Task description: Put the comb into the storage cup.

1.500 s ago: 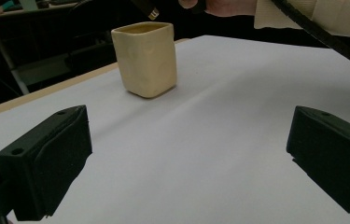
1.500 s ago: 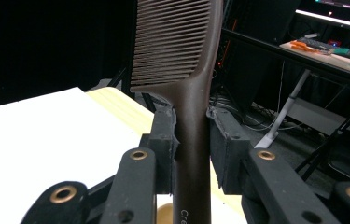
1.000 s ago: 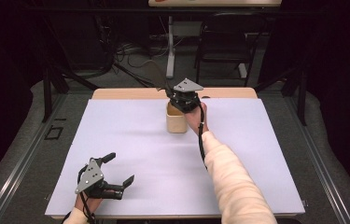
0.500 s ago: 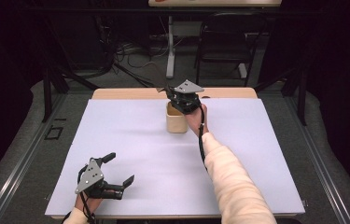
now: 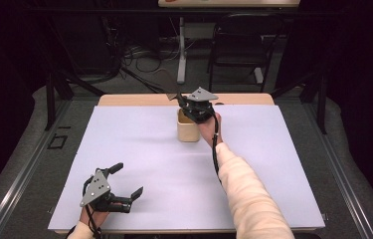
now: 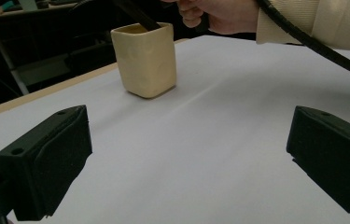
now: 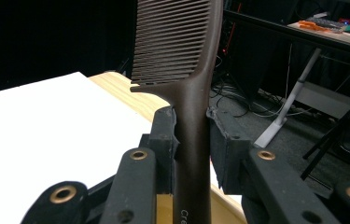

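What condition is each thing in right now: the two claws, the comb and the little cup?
right gripper: shut on the comb's handle, above the cup.
comb: held, teeth end up, handle end down in the cup.
cup: upright on the table.
left gripper: open, holding nothing.

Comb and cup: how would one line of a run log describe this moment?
right gripper: shut on comb, above cup | left gripper: open, idle
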`<state>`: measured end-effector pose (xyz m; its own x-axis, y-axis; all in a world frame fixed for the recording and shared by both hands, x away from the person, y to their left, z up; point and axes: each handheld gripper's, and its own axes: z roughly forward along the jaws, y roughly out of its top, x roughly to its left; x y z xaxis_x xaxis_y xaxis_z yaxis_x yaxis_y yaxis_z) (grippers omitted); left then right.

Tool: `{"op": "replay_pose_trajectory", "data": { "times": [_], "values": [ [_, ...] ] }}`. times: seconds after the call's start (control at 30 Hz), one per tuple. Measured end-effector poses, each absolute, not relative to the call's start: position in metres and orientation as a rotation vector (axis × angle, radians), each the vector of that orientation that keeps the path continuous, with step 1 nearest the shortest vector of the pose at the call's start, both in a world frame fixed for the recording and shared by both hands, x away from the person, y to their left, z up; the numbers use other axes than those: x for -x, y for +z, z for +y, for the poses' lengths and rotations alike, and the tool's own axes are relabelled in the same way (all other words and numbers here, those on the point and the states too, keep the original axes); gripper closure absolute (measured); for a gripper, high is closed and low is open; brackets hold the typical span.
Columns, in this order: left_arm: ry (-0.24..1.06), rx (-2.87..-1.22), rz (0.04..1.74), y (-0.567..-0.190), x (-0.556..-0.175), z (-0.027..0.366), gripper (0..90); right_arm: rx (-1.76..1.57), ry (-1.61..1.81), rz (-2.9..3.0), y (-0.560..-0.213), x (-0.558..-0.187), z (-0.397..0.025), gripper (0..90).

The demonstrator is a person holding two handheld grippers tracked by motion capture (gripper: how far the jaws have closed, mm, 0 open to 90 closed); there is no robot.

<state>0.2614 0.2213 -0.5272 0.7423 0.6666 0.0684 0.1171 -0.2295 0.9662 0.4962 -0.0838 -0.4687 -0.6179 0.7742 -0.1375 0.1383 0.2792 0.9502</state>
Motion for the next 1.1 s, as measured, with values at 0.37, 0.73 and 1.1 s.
{"op": "replay_pose_trajectory", "data": {
  "times": [0.37,0.73,1.1],
  "values": [
    [0.575,-1.756,0.618,-0.527,-0.261,0.221,0.1,-0.826,1.357,1.952,-0.474,-0.496,-0.086,72.2],
    [0.576,-1.758,0.617,-0.527,-0.261,0.221,0.1,-0.839,1.353,1.958,-0.477,-0.497,-0.087,72.2],
    [0.574,-1.757,0.617,-0.527,-0.262,0.221,0.1,-0.851,1.35,1.964,-0.48,-0.497,-0.088,72.2]
  ]
}}
